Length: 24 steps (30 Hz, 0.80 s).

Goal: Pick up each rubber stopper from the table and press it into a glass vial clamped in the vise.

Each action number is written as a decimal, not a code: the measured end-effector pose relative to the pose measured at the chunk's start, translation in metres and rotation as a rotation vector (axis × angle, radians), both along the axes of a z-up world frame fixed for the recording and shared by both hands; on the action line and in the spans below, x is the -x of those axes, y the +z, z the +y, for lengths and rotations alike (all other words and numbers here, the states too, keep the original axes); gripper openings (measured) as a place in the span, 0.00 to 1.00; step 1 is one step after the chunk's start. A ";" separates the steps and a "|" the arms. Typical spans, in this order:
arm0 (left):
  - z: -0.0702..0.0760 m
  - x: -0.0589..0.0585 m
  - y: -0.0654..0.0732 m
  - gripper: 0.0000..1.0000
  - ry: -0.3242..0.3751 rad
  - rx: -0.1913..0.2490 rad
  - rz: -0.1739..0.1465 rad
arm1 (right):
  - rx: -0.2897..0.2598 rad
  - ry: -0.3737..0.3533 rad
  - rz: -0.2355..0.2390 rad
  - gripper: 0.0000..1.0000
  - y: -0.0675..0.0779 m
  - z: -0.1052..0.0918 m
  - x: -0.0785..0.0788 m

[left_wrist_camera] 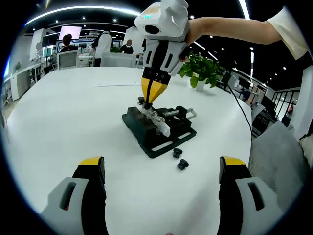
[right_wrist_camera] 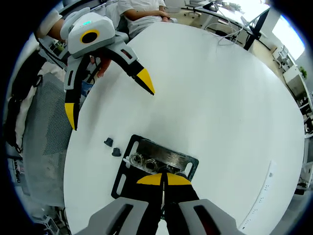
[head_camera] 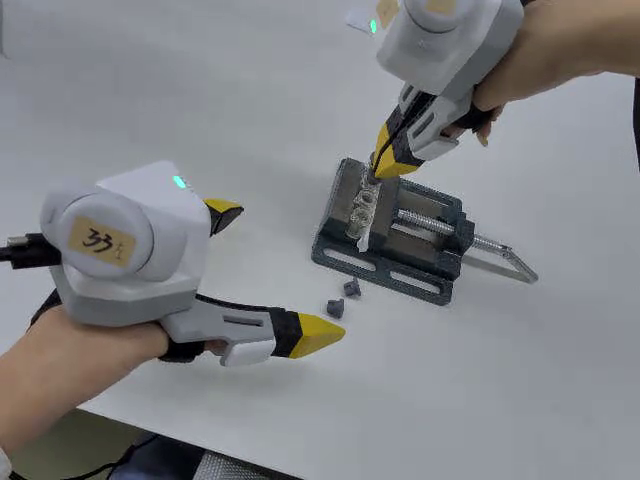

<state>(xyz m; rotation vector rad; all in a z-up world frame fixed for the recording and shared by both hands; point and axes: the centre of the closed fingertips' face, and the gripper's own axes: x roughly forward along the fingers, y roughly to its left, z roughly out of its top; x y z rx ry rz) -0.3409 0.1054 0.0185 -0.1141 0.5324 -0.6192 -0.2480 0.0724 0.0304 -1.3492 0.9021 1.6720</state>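
Observation:
A dark metal vise (head_camera: 425,262) (left_wrist_camera: 146,134) (right_wrist_camera: 128,169) stands on the white table and clamps a row of clear glass vials (head_camera: 362,215) (left_wrist_camera: 155,117) (right_wrist_camera: 145,162). My right gripper (head_camera: 380,167) (left_wrist_camera: 152,93) (right_wrist_camera: 164,179) points down at the far end of the row, its jaws shut on a small dark rubber stopper (left_wrist_camera: 146,103) right at a vial mouth. Two grey stoppers (head_camera: 351,288) (head_camera: 335,308) (left_wrist_camera: 177,152) (right_wrist_camera: 108,142) lie on the table in front of the vise. My left gripper (head_camera: 272,272) (left_wrist_camera: 161,166) (right_wrist_camera: 107,98) hovers wide open nearby, holding nothing.
The vise's screw handle (head_camera: 505,255) sticks out to the right. The round white table (head_camera: 200,100) ends close to the person's left hand at the near edge. A potted plant (left_wrist_camera: 200,71) and seated people stand beyond the table.

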 end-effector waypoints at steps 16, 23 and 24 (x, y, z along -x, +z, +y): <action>0.000 -0.003 0.001 0.96 0.009 0.005 -0.008 | 0.061 -0.006 -0.030 0.00 -0.004 -0.002 -0.002; -0.002 -0.003 0.005 0.96 0.009 0.015 -0.013 | 0.068 -0.022 -0.016 0.00 -0.005 -0.003 0.001; -0.001 -0.003 0.005 0.96 0.012 0.016 -0.014 | 0.071 -0.016 -0.020 0.00 -0.005 -0.003 0.001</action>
